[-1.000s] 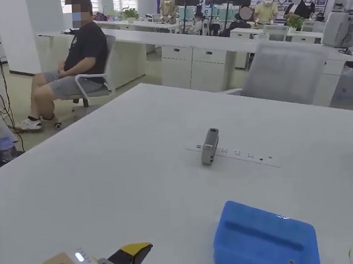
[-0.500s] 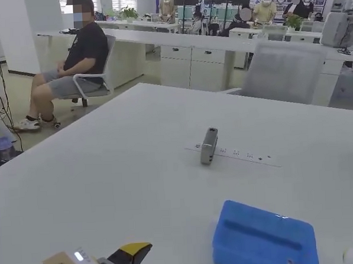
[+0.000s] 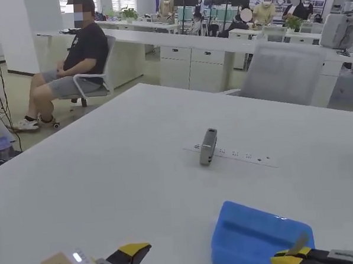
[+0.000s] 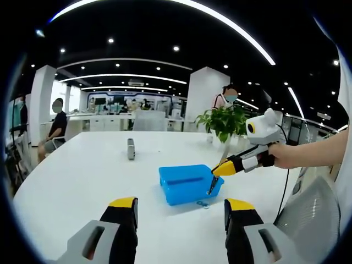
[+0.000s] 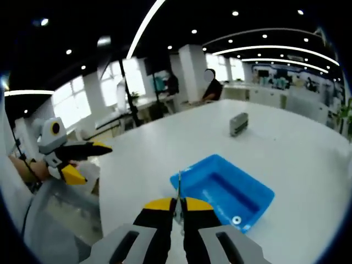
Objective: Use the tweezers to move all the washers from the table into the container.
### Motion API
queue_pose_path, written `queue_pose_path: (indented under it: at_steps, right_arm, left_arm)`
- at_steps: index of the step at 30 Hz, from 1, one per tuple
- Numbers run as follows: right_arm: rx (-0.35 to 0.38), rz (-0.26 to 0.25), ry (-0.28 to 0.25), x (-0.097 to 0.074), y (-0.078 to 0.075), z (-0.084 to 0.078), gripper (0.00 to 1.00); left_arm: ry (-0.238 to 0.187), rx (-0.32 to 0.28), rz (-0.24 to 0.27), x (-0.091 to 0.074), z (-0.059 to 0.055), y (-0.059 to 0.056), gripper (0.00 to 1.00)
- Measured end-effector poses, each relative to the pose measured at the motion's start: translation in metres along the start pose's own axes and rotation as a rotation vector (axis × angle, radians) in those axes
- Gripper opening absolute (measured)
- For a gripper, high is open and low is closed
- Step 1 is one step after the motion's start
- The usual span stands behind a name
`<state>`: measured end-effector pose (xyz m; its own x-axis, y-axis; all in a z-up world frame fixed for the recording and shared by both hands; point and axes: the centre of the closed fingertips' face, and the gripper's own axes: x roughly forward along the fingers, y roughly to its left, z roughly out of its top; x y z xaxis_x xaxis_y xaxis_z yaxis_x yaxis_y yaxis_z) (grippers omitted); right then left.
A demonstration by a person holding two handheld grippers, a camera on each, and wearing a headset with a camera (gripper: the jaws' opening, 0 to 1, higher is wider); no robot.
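Washer [image 4: 202,204] — one small ring — lies on the desk [image 4: 82,181] just beside the near corner of the blue container [image 4: 181,192], so it is not yet moved. On the container's left, the left tool [image 4: 181,206] hangs released, with nothing between its jaws. At the container's right corner, the right tool [image 5: 179,204] is clenched on the tweezers [image 4: 212,183], whose tips point down by the rim, near the ring; whether they pinch anything is too small to tell. The container's floor looks bare — little seems done. Beyond the container stands a small metal block [image 3: 208,146].
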<state>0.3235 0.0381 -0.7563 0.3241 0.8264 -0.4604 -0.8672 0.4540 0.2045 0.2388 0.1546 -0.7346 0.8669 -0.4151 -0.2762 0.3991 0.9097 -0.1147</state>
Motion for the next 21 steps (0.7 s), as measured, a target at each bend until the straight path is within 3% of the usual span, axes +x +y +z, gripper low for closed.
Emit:
queue_pose_path:
  at_steps: [10, 16, 21]
  right_arm:
    - [0.121, -0.043, -0.081, 0.0, -0.038, 0.021, 0.03]
    - [0.171, -0.119, -0.039, 0.009, -0.067, 0.012, 0.03]
    - [0.183, -0.14, -0.003, 0.019, -0.087, 0.002, 0.03]
  left_arm:
    - [0.004, 0.004, -0.004, 0.0, -0.001, -0.001, 0.63]
    - [0.003, 0.003, -0.005, 0.001, -0.001, 0.0, 0.63]
    - [0.005, 0.004, -0.003, 0.0, -0.001, 0.0, 0.63]
